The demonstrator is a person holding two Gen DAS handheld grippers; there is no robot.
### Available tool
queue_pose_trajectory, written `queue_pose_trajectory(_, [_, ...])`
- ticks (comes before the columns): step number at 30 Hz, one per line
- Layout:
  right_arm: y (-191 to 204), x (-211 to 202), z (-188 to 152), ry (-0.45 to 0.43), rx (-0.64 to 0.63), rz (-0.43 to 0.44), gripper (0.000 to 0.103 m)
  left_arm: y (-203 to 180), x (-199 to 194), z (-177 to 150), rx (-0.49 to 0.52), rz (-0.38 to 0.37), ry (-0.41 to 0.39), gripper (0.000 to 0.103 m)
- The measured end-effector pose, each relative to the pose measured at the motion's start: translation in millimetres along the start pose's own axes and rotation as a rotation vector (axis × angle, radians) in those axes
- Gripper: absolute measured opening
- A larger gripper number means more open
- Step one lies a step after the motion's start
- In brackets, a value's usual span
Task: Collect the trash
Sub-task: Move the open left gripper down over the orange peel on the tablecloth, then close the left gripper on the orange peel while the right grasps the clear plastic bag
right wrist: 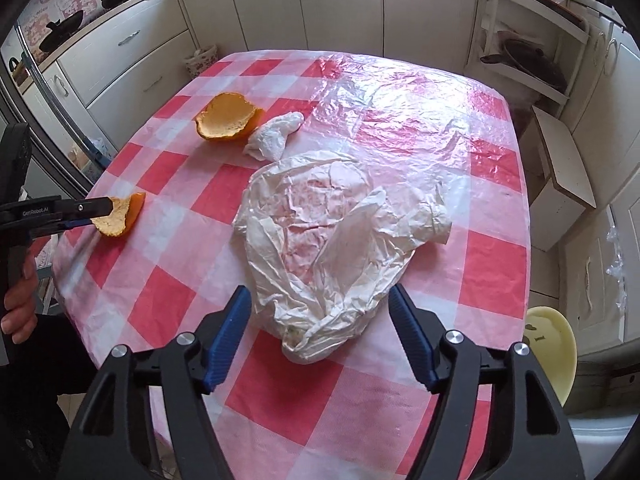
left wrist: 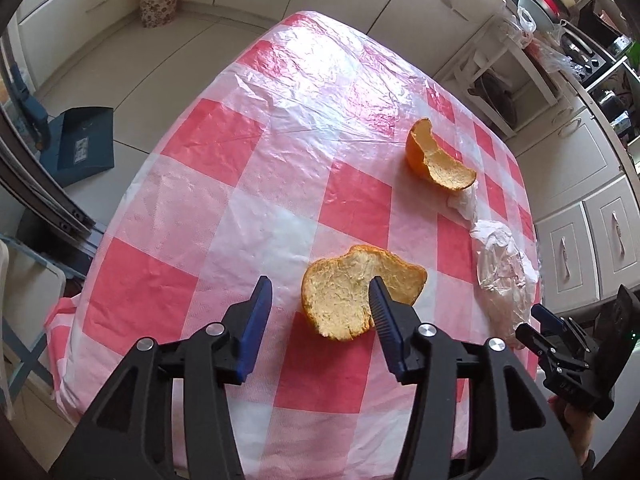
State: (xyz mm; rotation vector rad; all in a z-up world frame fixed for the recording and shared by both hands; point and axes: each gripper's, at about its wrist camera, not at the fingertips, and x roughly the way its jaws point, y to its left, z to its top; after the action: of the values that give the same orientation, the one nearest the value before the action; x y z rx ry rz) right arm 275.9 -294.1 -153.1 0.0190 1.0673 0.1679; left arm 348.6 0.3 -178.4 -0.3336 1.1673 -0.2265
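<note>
A near orange peel (left wrist: 344, 300) lies on the red-and-white checked tablecloth (left wrist: 224, 208). My left gripper (left wrist: 320, 292) is open just above it, its right finger over the peel's inner side; it also shows in the right wrist view (right wrist: 100, 212) at the peel (right wrist: 120, 216). A second orange peel (left wrist: 436, 156) (right wrist: 228, 118) lies farther off beside a crumpled white tissue (right wrist: 274, 136). A crumpled white plastic bag (right wrist: 332, 240) (left wrist: 504, 276) lies before my right gripper (right wrist: 320, 300), which is open, its fingers on either side of the bag's near end.
Cream kitchen cabinets (right wrist: 320, 0) ring the table. A floral bin (left wrist: 158, 0) stands on the floor at the far corner, a blue dustpan (left wrist: 82, 140) to the left. A yellow stool (right wrist: 554, 344) sits by the table's right edge.
</note>
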Motion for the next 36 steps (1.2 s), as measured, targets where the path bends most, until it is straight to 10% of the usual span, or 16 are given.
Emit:
queue_pose_trajectory(6, [5,12,3,0.013,-0.014,-0.012,0.071,-18,6,0,0.064,0.043,-0.02,0.047])
queue_pose_trajectory(10, [4,12,4,0.003,-0.008,-0.003,0.056,-32,15,-4,0.128,0.036,0.002,0.013])
queue_pose_trajectory(15, [0,6,4,-0.01,0.019,0.045,0.03,-46,7,-6,0.165,0.005,-0.02,0.009])
queue_pose_trajectory(23, [-12,-13,10,-0.081,0.078,0.076,0.029,-61,-15,-5,0.199,-0.057,-0.091,0.009])
queue_pose_trajectory(36, [-7,-14,9,-0.088,0.033,0.049,0.031,-89,-38,-16,0.329,0.085,-0.251,0.009])
